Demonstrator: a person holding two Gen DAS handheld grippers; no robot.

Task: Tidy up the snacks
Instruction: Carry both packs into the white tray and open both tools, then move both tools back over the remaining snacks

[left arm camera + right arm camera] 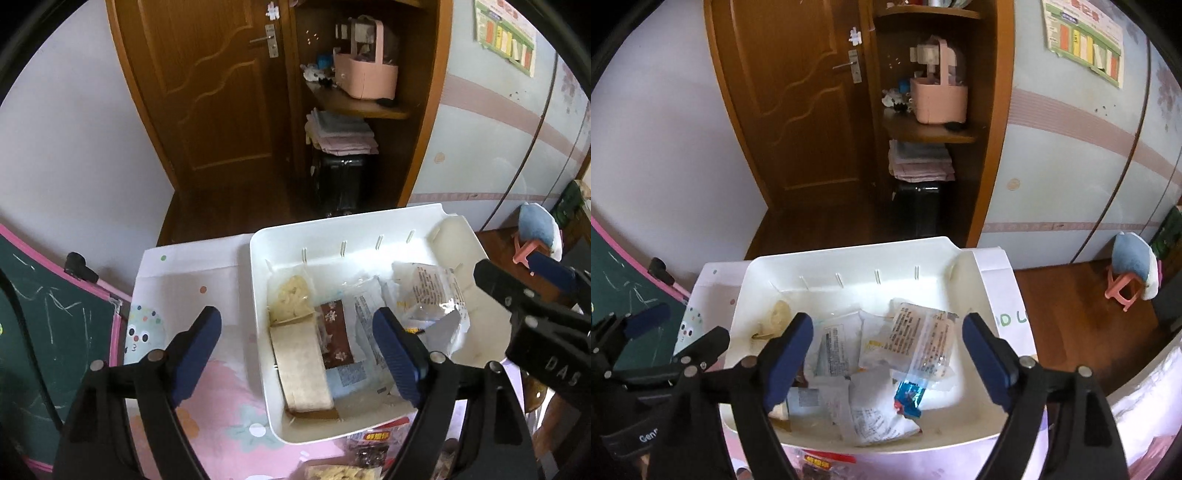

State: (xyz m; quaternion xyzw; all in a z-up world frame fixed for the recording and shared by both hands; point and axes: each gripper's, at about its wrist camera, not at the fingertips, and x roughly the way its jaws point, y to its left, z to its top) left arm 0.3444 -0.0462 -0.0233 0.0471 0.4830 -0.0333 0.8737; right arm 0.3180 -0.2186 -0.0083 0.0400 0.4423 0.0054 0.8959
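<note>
A white plastic bin (258, 295) sits on a pink patterned tablecloth and holds several snack packets: a beige packet (301, 365), a brown packet (336, 332) and clear wrapped ones (432, 291). In the right wrist view the bin (975, 295) holds white and clear packets (923, 339) and a blue one (910, 395). My left gripper (301, 350) is open and empty above the bin's left side. My right gripper (886, 354) is open and empty above the bin's middle. The right gripper (517, 291) also shows at the right of the left wrist view.
More snack packets (369, 454) lie on the tablecloth (221, 406) in front of the bin. A chalkboard (48, 332) stands at the left. A wooden door (207, 85), a shelf with a pink basket (365, 74) and a pink stool (1123, 288) are beyond.
</note>
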